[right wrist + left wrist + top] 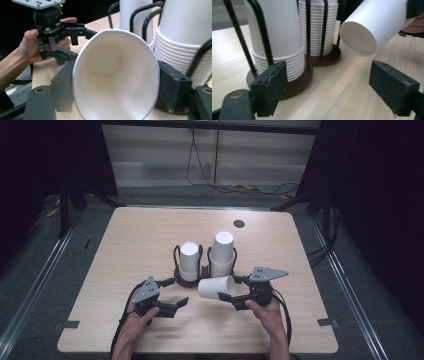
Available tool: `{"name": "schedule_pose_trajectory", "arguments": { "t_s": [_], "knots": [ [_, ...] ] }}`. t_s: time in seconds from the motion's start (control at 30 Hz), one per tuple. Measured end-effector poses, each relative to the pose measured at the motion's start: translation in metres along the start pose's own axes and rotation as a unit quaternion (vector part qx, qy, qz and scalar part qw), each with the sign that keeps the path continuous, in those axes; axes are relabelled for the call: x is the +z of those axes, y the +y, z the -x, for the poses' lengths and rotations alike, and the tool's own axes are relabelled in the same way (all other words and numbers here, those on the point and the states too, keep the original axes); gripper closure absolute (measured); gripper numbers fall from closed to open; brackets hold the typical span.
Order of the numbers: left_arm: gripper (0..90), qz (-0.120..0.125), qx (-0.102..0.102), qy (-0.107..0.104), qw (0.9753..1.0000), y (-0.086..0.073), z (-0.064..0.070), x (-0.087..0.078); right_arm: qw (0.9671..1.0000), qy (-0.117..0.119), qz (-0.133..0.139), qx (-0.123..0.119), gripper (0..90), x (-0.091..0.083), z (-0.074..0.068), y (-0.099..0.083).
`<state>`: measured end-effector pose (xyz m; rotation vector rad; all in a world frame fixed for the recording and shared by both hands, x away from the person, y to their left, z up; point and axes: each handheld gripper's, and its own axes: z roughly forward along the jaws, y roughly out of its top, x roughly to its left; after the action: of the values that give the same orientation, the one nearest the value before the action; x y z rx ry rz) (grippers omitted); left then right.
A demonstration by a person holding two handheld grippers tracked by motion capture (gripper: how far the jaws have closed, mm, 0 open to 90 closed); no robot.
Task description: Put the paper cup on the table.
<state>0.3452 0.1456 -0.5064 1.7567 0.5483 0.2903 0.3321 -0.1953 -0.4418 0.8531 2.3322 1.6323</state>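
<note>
A black wire holder on brown bases (186,279) keeps two stacks of white paper cups upside down mid-table: a shorter stack (189,260) on the left and a taller stack (222,252) on the right. My right gripper (231,288) is shut on a single white cup (215,287) lying sideways just above the table, its base pointing left. In the right gripper view the cup's open mouth (115,75) faces the camera, squeezed oval between the jaws. My left gripper (177,291) stands open left of that cup; in the left gripper view the cup's base (358,37) hangs above the wide-spread jaws.
A dark round grommet (239,223) sits near the table's far edge. Cables (250,187) trail over the floor behind the table. Bare wood (140,240) lies left of the holder. In the left gripper view the holder's base (297,85) is close to the left jaw.
</note>
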Motion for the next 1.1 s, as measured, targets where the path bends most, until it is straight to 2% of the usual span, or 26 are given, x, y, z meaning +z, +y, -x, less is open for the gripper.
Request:
{"name": "schedule_pose_trajectory", "arguments": {
  "t_s": [0.03,0.1,0.23,0.3,0.33,0.37,0.53,0.57,0.63,0.67,0.7,0.77,0.83,0.9,0.97,1.0,1.03,1.1],
  "knots": [
    [15.3,-0.003,0.0,-0.001,1.0,0.0,-0.001,0.0,1.0,-0.003,0.0,0.003,25.2,-0.001,0.0,-0.001],
    [15.3,-0.003,0.004,0.012,0.9999,-0.001,-0.001,0.0,0.9999,-0.008,-0.004,0.004,25.2,-0.002,0.0,-0.001],
    [15.3,0.033,-0.006,0.035,0.9988,-0.004,-0.003,-0.004,0.9996,-0.024,-0.014,0.007,25.2,-0.005,0.001,-0.002],
    [15.3,0.043,-0.007,0.042,0.9982,-0.005,-0.005,-0.006,0.9991,-0.038,-0.018,0.011,25.3,-0.008,0.002,-0.002],
    [15.3,0.045,-0.005,0.055,0.9975,-0.005,-0.006,-0.007,0.9983,-0.051,-0.023,0.013,25.4,-0.009,0.003,-0.002],
    [15.3,0.046,-0.004,0.057,0.9973,-0.005,-0.007,-0.007,0.9974,-0.064,-0.03,0.016,25.5,-0.012,0.005,-0.002],
    [15.3,0.064,0.003,0.065,0.9959,-0.007,-0.006,-0.011,0.995,-0.088,-0.04,0.024,25.6,-0.02,0.008,-0.002],
    [15.3,0.068,-0.002,0.076,0.9948,-0.008,-0.004,-0.011,0.994,-0.094,-0.048,0.026,25.6,-0.02,0.007,-0.003],
    [15.3,0.074,0.002,0.076,0.9943,-0.008,-0.004,-0.013,0.993,-0.097,-0.062,0.027,25.6,-0.019,0.007,-0.004],
    [15.4,0.084,0.008,0.085,0.9928,-0.01,-0.003,-0.015,0.9923,-0.101,-0.067,0.027,25.6,-0.018,0.006,-0.004],
    [15.4,0.09,0.008,0.084,0.9923,-0.01,-0.003,-0.016,0.9904,-0.108,-0.083,0.026,25.6,-0.019,0.005,-0.004],
    [15.3,0.1,0.017,0.097,0.9902,-0.012,0.001,-0.017,0.9888,-0.115,-0.091,0.029,25.6,-0.021,0.004,-0.005],
    [15.3,0.099,0.038,0.097,0.9897,-0.012,0.004,-0.016,0.9869,-0.127,-0.092,0.038,25.7,-0.025,0.004,-0.004],
    [15.3,0.095,0.044,0.099,0.9895,-0.011,0.006,-0.016,0.9848,-0.138,-0.097,0.04,25.7,-0.028,0.005,-0.003],
    [15.2,0.098,0.038,0.102,0.9892,-0.012,0.005,-0.016,0.9816,-0.153,-0.106,0.043,25.7,-0.031,0.007,-0.001],
    [15.3,0.1,0.038,0.101,0.9891,-0.012,0.006,-0.016,0.9812,-0.155,-0.106,0.044,25.7,-0.033,0.008,0.0],
    [15.3,0.1,0.048,0.1,0.9888,-0.012,0.006,-0.016,0.981,-0.155,-0.107,0.045,25.7,-0.033,0.008,0.0],
    [15.4,0.093,0.053,0.113,0.9879,-0.011,0.009,-0.015,0.9794,-0.159,-0.117,0.043,25.7,-0.033,0.009,0.002]
  ]
}}
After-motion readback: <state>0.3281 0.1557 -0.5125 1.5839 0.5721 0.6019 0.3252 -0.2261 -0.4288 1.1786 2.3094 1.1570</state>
